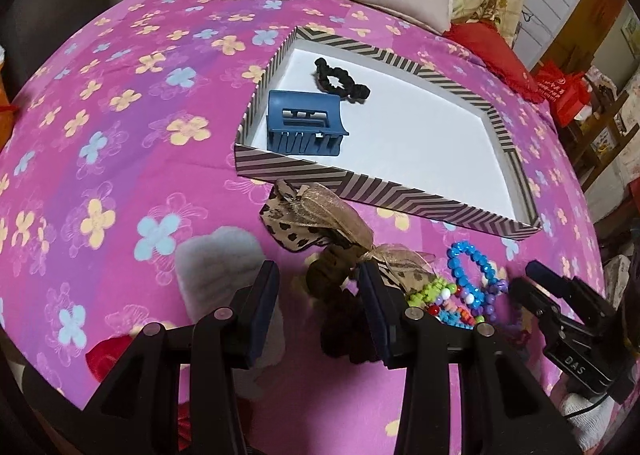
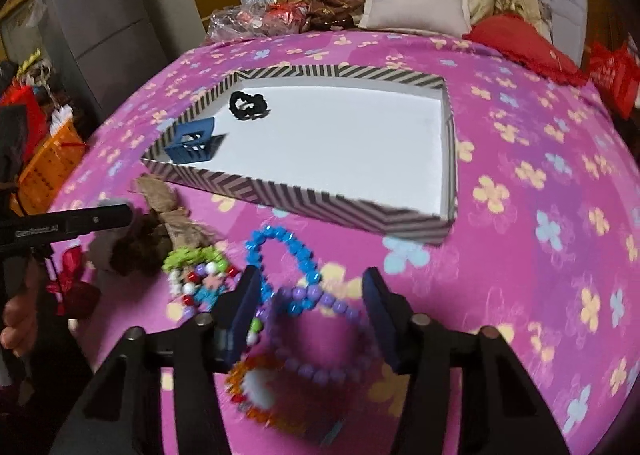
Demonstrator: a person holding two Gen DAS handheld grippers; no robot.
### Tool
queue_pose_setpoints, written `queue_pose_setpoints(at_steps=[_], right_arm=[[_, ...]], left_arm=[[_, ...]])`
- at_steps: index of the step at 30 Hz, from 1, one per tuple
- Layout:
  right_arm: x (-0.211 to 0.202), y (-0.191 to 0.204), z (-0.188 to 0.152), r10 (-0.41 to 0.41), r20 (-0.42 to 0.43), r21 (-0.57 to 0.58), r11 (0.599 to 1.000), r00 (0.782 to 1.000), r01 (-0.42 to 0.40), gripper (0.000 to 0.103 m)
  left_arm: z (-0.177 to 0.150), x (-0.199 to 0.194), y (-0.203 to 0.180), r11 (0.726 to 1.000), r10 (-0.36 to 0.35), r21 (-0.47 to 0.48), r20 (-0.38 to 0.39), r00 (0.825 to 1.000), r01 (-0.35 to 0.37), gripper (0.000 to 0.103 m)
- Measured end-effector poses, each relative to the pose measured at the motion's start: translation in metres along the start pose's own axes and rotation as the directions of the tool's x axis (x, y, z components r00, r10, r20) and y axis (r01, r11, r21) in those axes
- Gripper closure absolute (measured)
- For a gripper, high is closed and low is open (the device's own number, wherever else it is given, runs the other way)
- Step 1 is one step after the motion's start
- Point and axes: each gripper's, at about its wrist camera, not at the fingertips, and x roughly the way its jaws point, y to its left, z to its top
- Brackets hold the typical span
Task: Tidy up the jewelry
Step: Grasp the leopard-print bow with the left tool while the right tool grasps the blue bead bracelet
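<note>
- The right tool (image 2: 310,311) hangs low over the bed with its jaws spread; a purple bead bracelet (image 2: 320,335) lies between the pads, and neither pad appears to press on it yet, though blur leaves this uncertain.
- The left tool (image 1: 318,295) is also spread, over a brown scrunchie (image 1: 340,279) tied with a leopard-print ribbon bow (image 1: 304,215); the scrunchie sits by the right-hand pad, and I cannot tell whether it touches.
- Just beyond the right tool lie a blue bead bracelet (image 2: 280,255) and a heap of mixed coloured beads (image 2: 200,275), loose on the pink flowered bedspread (image 2: 540,215).
- Farther out stands the striped tray (image 2: 320,195), holding a blue claw clip (image 2: 192,143) and a black scrunchie (image 2: 248,103) at its left end; the rest of its white floor is bare.
- Judged step: picking up, both tools poised over their pieces, sorting barely begun.
- Next, the right tool needs to close on the purple strand alone, clear of the overlapping blue one, then lift and carry it to the tray.
- The bow is floppy; it may snag on the tray's near wall.
</note>
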Motion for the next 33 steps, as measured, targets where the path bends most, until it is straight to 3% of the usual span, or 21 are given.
queue_pose_setpoints(at_steps=[7, 11, 18, 23, 24, 25, 27, 29, 33], right_arm=[[0.027, 0.013, 0.012, -0.043, -0.041, -0.101, 0.994, 0.998, 0.039, 0.059], [0.041, 0.015, 0.011, -0.059, -0.07, -0.127, 0.991, 0.996, 0.049, 0.06], [0.047, 0.017, 0.012, -0.067, -0.056, -0.172, 0.984, 0.996, 0.056, 0.059], [0.049, 0.018, 0.013, -0.06, -0.042, -0.192, 0.98, 0.997, 0.051, 0.06], [0.049, 0.019, 0.013, -0.055, -0.038, -0.198, 0.979, 0.998, 0.047, 0.067], [0.048, 0.02, 0.013, -0.053, -0.033, -0.205, 0.978, 0.998, 0.045, 0.078], [0.048, 0.022, 0.012, -0.059, -0.027, -0.222, 0.974, 0.998, 0.052, 0.088], [0.048, 0.023, 0.012, -0.06, -0.027, -0.228, 0.972, 0.998, 0.053, 0.091], [0.041, 0.023, 0.012, -0.047, -0.016, -0.214, 0.976, 0.999, 0.042, 0.092]], left_arm=[[0.003, 0.012, -0.002, 0.999, 0.04, 0.014, -0.005, 0.999, -0.04, 0.06], [0.006, 0.02, -0.004, 1.0, 0.025, 0.0, -0.018, 1.0, -0.025, 0.06], [0.015, 0.03, -0.003, 0.995, -0.063, -0.078, -0.029, 0.998, 0.061, 0.056], [0.016, 0.039, -0.007, 0.996, -0.054, -0.076, -0.043, 0.998, 0.05, 0.056], [0.016, 0.039, -0.008, 0.997, -0.046, -0.072, -0.043, 0.998, 0.043, 0.056], [0.016, 0.04, -0.009, 0.997, -0.042, -0.06, -0.038, 0.998, 0.04, 0.059], [0.015, 0.038, -0.011, 0.997, -0.064, -0.038, -0.024, 0.998, 0.063, 0.074], [0.014, 0.035, -0.015, 0.998, -0.059, -0.015, -0.012, 0.998, 0.059, 0.084], [0.013, 0.027, -0.013, 0.998, -0.068, 0.0, -0.001, 0.998, 0.068, 0.086]])
